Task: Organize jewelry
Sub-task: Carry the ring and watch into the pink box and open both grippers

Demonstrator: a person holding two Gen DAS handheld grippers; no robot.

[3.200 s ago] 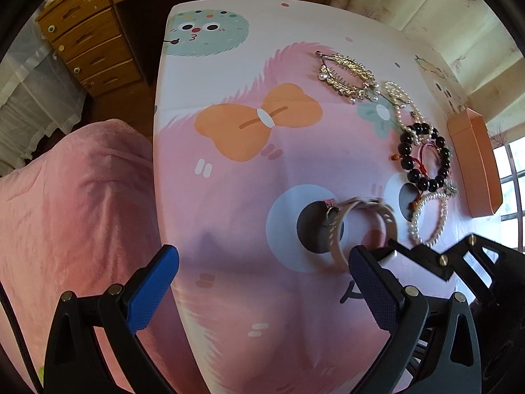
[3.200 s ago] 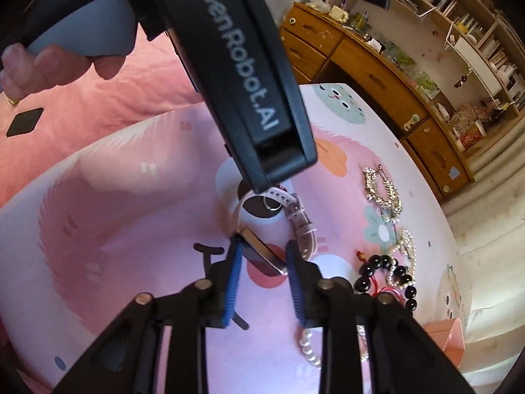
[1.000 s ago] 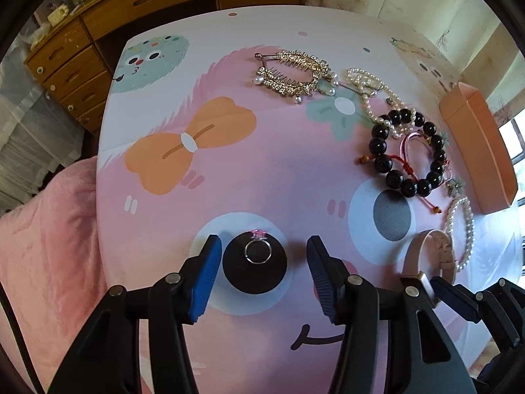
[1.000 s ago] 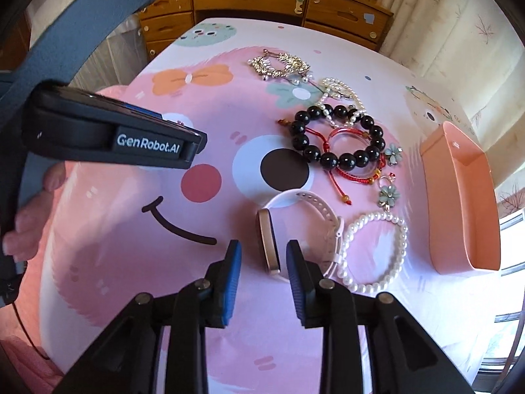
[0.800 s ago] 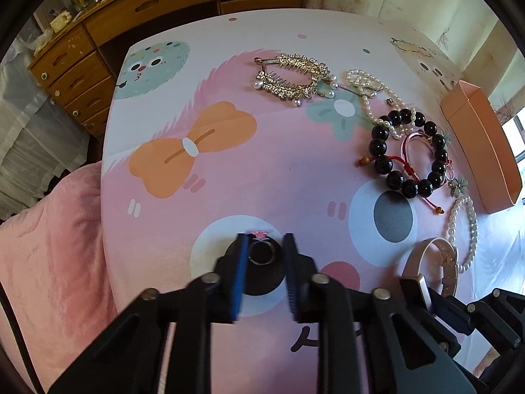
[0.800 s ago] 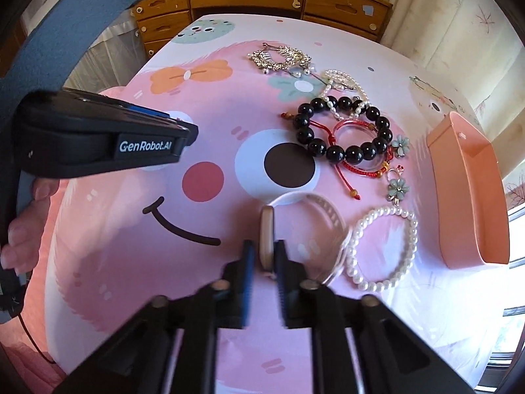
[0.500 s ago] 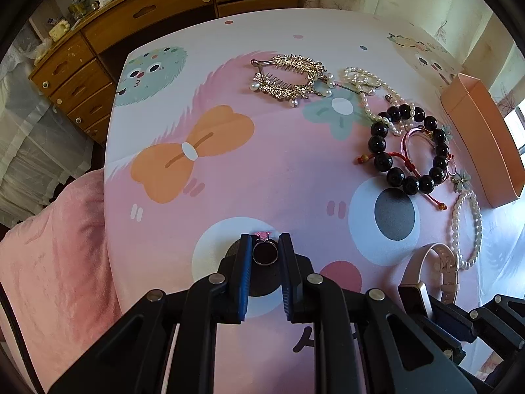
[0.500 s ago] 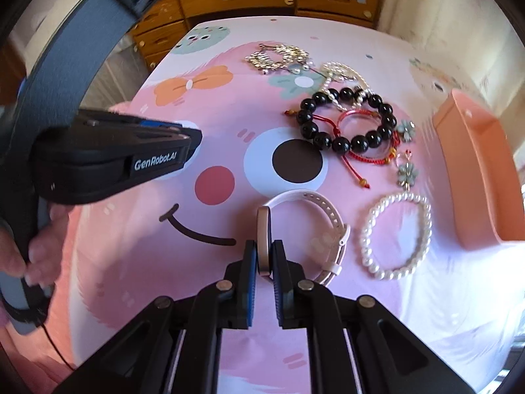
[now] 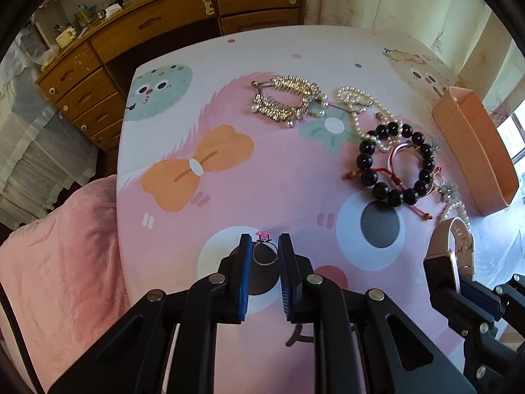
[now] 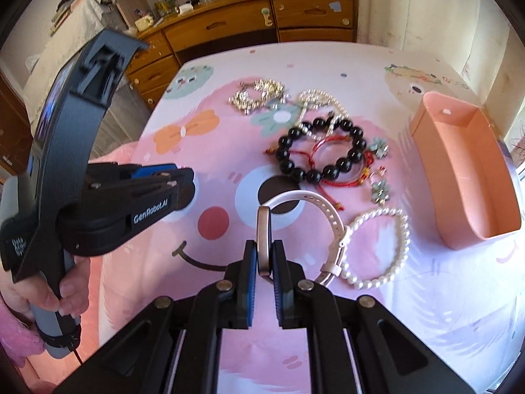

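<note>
— What are we holding?
— Our left gripper (image 9: pixel 265 251) is pinching the ring (image 9: pixel 264 253) above the tablecloth (image 9: pixel 229 197).
— And right?
— Our right gripper (image 10: pixel 263 257) is clamping the watch (image 10: pixel 264 239) near the pearl bracelet (image 10: pixel 380 246).

Open ground: left part of the table (image 9: pixel 170 243), bare printed cloth around the orange bow; near edge in the right wrist view also bare; obstacles, right part: gold clip (image 9: pixel 287 101), pearl strand (image 9: pixel 357 105), black bead bracelet (image 9: pixel 393 164) with red cords, flower charms (image 10: pixel 380 190), pearl bracelet (image 10: pixel 377 246), lying close together or touching; orange box (image 9: pixel 475 151) standing open at the right edge, just beyond the beads; left tongs (image 10: pixel 193 182) hang over the table's left part; dresser (image 9: pixel 164 32) past the far edge; pink blanket (image 9: pixel 59 262) along the left side.
</note>
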